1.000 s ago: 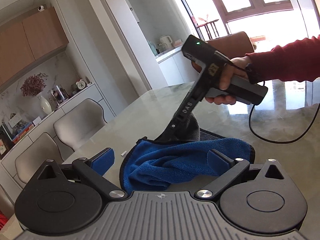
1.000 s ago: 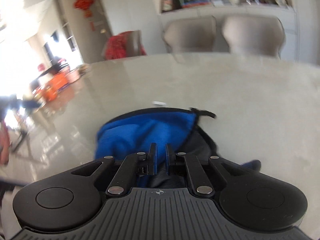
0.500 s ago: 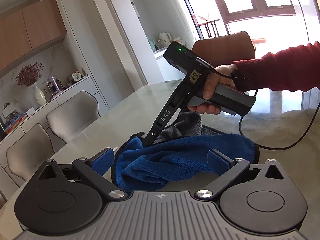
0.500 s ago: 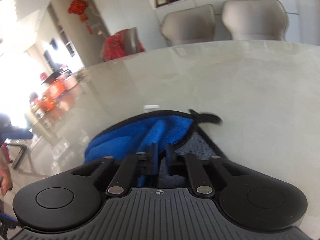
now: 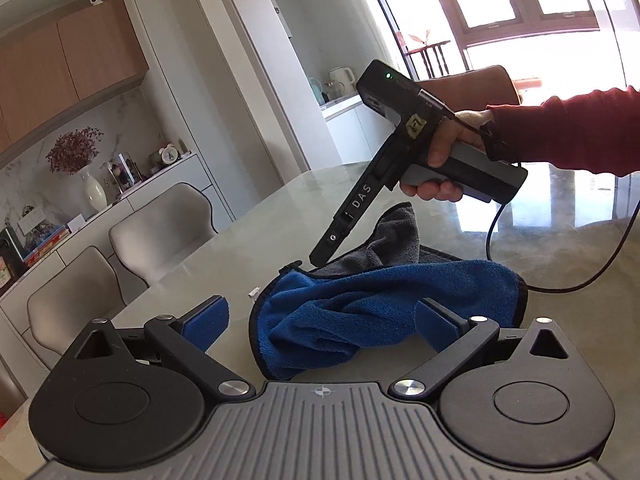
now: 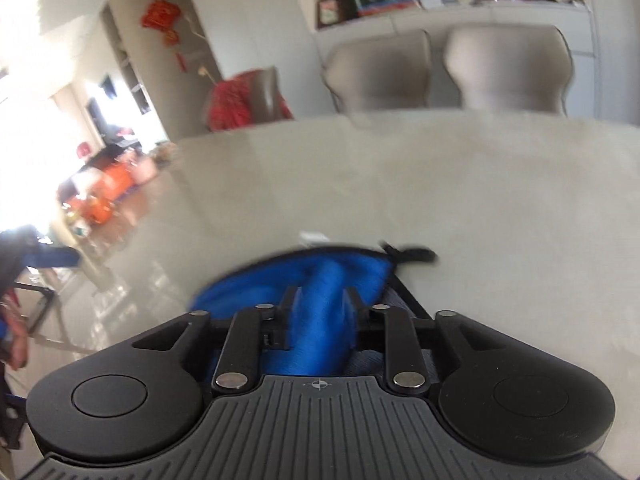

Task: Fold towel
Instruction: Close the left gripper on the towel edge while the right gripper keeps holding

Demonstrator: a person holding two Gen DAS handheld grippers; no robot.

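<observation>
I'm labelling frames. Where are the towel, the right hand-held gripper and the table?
towel (image 5: 384, 304), left wrist view, blue top fold.
right hand-held gripper (image 6: 318, 300), right wrist view, between fingertips.
table (image 6: 500, 208), right wrist view, bare top.

The towel (image 5: 384, 308) lies bunched on the table (image 5: 256, 240), just ahead of the left gripper (image 5: 320, 322), whose fingers stand spread to either side of it. The right gripper (image 5: 320, 258) slants down onto the towel's far side, its jaws parted. Behind the table stand 2 chairs (image 5: 160, 236), side by side. Behind them a counter (image 5: 160, 168) runs along the wall, with a vase (image 5: 93, 192) on it.
</observation>
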